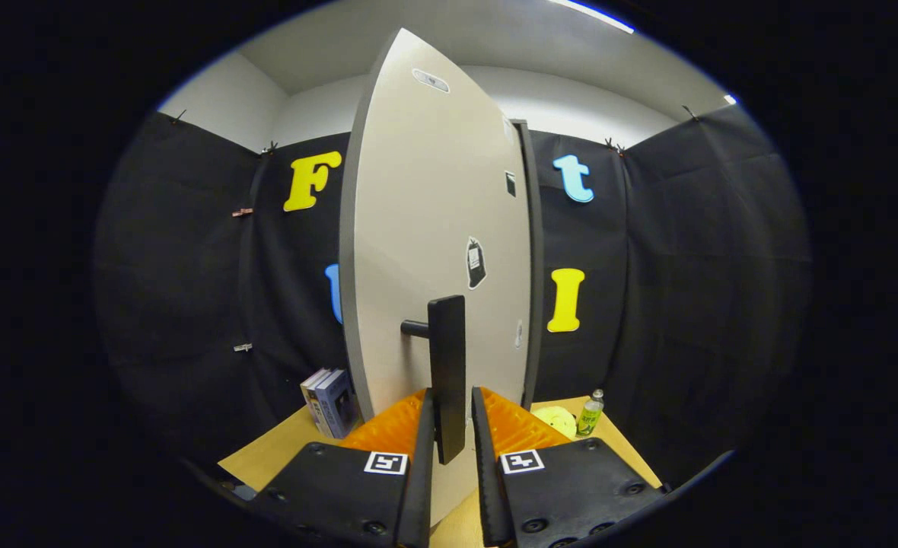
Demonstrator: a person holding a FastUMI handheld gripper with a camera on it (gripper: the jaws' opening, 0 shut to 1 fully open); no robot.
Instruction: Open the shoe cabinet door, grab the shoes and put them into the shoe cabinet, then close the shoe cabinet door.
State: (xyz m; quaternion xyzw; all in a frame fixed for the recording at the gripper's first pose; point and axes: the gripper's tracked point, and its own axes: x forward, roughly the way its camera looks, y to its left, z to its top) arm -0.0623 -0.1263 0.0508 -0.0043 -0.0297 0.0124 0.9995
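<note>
The shoe cabinet's pale grey door [434, 228] stands tall just ahead of me, turned at an angle so that its thick left edge shows. A black vertical bar handle [447, 358] sticks out from the door on a short stem. My gripper [449, 396] has this handle between its two fingers, which are closed in to about the handle's width and hold its lower part. The cabinet's dark frame edge [533, 266] shows along the door's right side.
The cabinet stands on a tan table [266, 457]. A few books [329, 402] stand upright to the left of the door. To its right lie a yellow round object [555, 418] and a small green-labelled bottle [590, 415].
</note>
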